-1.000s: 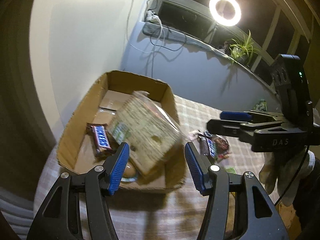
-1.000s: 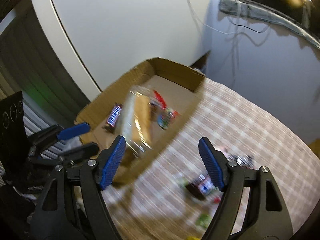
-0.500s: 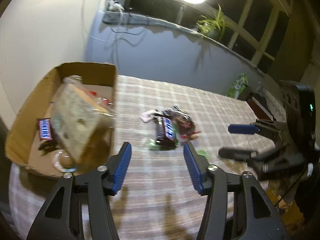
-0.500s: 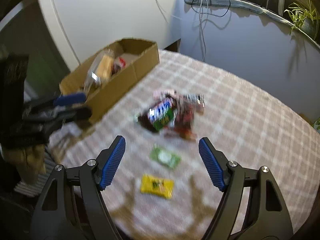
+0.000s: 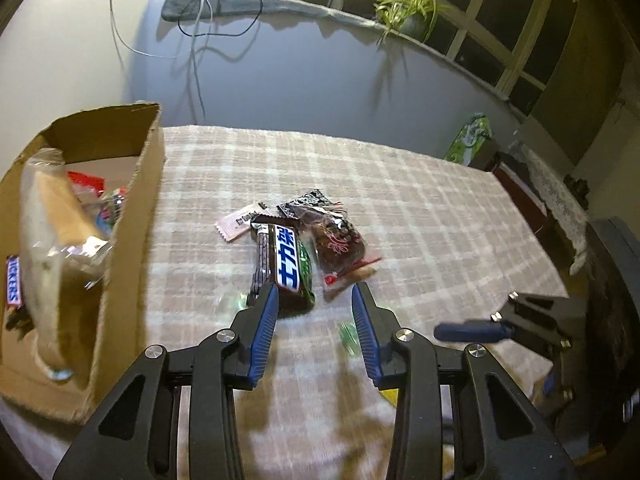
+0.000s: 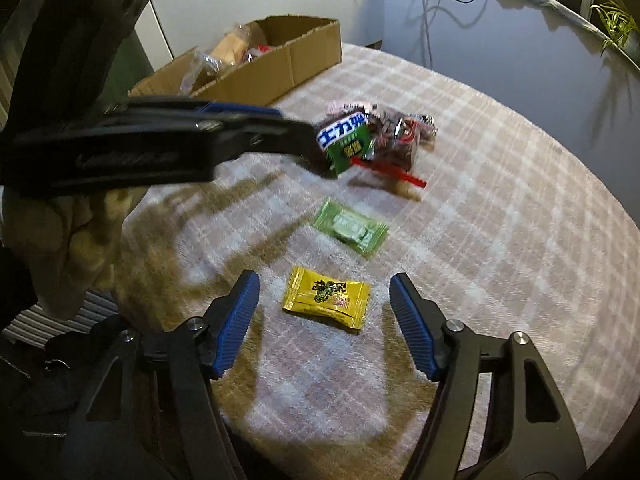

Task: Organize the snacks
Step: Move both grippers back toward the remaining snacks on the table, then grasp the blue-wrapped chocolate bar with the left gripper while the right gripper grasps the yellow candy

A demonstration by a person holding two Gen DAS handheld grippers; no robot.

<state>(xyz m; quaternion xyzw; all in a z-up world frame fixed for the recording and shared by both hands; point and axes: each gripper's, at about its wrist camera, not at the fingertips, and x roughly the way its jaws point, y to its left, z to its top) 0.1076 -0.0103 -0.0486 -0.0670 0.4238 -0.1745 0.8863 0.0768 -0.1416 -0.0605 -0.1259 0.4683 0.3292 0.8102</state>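
Note:
A cardboard box (image 5: 132, 216) at the table's left holds a clear cracker bag (image 5: 52, 236) and a Snickers bar (image 5: 13, 286). A pile of snacks lies mid-table: a green Snickers pack (image 5: 290, 264), a dark red-sealed bag (image 5: 336, 240), a pink sachet (image 5: 238, 226). My left gripper (image 5: 314, 312) is open and empty, just short of the green pack; it also shows in the right wrist view (image 6: 304, 136). My right gripper (image 6: 324, 320) is open and empty, straddling a yellow candy packet (image 6: 326, 294). A green sachet (image 6: 352, 232) lies beyond it.
The checked tablecloth (image 5: 420, 208) covers a rounded table against a grey wall. The box also shows at the back left in the right wrist view (image 6: 260, 72). A potted plant (image 5: 408, 8) and cables sit on the window ledge. A green bag (image 5: 472, 140) stands past the far right edge.
My left gripper has swung right from the box, leaving the cracker bag inside, and now faces the snack pile. My right gripper has moved down over the yellow packet.

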